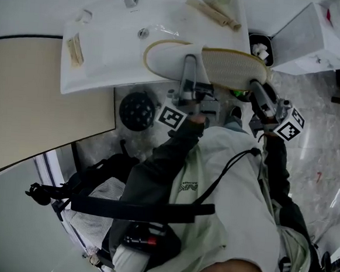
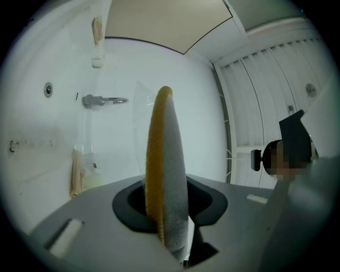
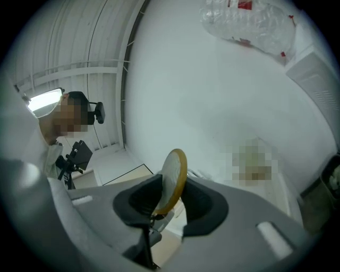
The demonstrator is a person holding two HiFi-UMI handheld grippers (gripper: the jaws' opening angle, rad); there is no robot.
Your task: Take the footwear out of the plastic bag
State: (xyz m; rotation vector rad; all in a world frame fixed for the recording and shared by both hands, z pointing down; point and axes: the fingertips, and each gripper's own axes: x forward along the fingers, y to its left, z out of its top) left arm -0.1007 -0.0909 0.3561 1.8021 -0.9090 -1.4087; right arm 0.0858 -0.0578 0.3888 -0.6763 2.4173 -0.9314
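I hold one slipper in each hand, gripped by the edge so both hang clear. The left gripper point(image 1: 190, 69) jaws pinch the white slipper point(image 1: 167, 59), and the right gripper point(image 1: 257, 89) jaws pinch the sole-up slipper point(image 1: 234, 68). Both hang over the washbasin point(image 1: 106, 51) at 12 o'clock. The clear film point(image 1: 164, 29) in it may be the plastic bag. A marble floor point(image 1: 321, 150) lies at 3 o'clock.
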